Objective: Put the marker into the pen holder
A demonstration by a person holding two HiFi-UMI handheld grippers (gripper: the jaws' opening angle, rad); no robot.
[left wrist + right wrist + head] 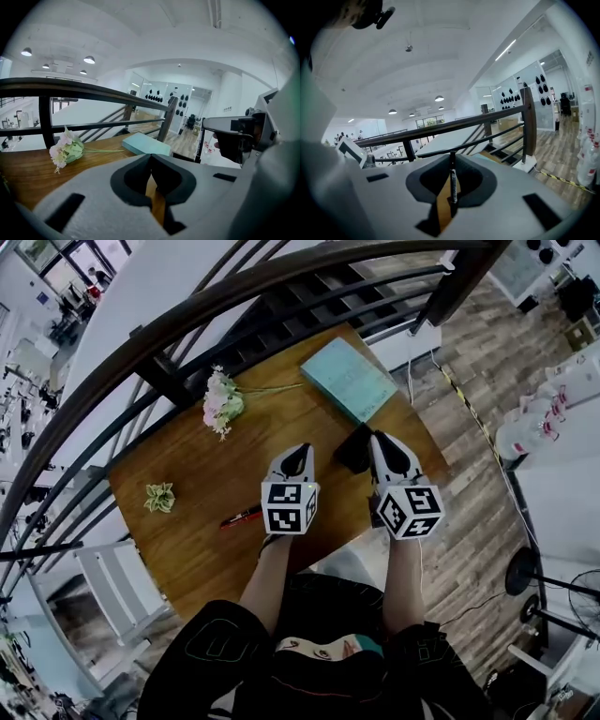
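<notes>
Your right gripper [452, 158] has its jaws pinched on a slim black marker [452, 180]. The marker stands upright between the pads, and its upper end projects above the jaw tips. Your left gripper [151, 157] has its jaws pressed together with nothing between them.

In the head view you hold both grippers side by side over the wooden table [309, 427], jaws pointing away from you. The black pen holder [354, 448] stands on the table between the two grippers, just beside the right gripper's jaw tips on their left side.

A red pen [242, 517] lies flat on the table to the left of the left gripper, near its marker cube. A pink flower sprig [223, 401] lies ahead of the left gripper. A teal book [349, 379] lies ahead of the right gripper. A green paper flower [159, 497] lies farther left, beyond the red pen.
</notes>
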